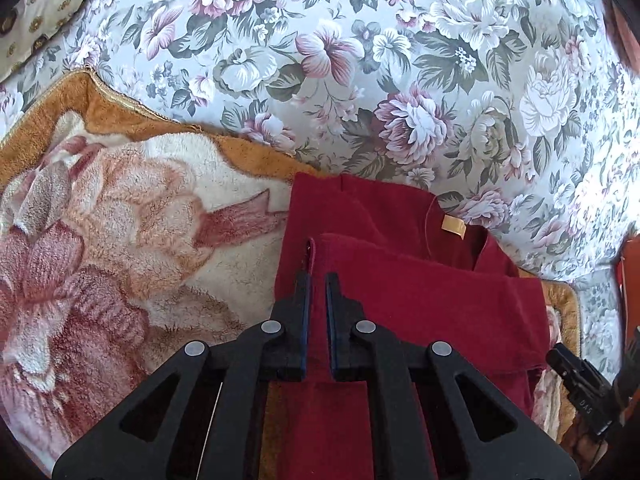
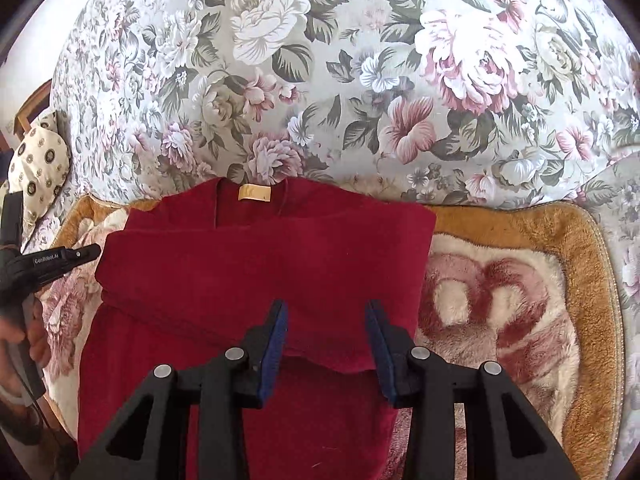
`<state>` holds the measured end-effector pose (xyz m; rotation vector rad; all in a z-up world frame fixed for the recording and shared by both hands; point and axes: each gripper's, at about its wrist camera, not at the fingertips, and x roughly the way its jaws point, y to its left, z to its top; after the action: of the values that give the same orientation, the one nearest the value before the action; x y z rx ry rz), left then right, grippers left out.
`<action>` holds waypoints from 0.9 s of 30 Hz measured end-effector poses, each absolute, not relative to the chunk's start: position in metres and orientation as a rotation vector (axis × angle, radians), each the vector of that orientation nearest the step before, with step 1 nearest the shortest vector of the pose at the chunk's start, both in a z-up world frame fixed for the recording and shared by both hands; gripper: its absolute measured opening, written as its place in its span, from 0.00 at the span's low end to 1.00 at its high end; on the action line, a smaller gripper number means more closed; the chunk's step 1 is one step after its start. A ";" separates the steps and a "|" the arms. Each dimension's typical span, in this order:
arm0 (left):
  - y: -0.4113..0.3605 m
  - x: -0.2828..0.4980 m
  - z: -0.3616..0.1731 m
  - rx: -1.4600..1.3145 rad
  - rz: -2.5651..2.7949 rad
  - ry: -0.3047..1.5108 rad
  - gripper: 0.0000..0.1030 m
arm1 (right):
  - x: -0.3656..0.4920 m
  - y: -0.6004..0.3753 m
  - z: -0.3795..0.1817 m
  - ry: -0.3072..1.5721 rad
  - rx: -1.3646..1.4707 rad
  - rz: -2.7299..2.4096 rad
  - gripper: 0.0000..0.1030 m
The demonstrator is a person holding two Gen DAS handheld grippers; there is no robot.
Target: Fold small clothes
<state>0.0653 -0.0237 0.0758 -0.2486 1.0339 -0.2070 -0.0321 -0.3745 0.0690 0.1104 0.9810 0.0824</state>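
A dark red garment (image 2: 248, 264) lies on a plush blanket, its collar with a tan label (image 2: 254, 193) at the far end and one sleeve folded across the chest. My left gripper (image 1: 318, 278) is nearly shut, with the edge of the folded red sleeve (image 1: 420, 292) between its fingers. My right gripper (image 2: 327, 306) is open and empty, hovering over the lower hem of the folded sleeve. The left gripper also shows at the left edge of the right wrist view (image 2: 60, 258). The right gripper shows at the right edge of the left wrist view (image 1: 576, 376).
The plush floral blanket (image 1: 120, 220) with an orange border lies on a floral bedsheet (image 2: 360, 80). A cream patterned pillow (image 2: 36, 168) sits at the far left. A red object (image 1: 630, 276) is at the right edge.
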 end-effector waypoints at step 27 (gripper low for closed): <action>-0.080 0.062 0.040 0.013 -0.174 1.007 0.33 | 0.003 -0.370 0.059 0.995 0.082 -0.002 0.35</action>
<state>0.0617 -0.0800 0.0400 0.0134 1.0071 -0.1740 0.0033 -0.3698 0.0594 0.0821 0.9948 -0.0024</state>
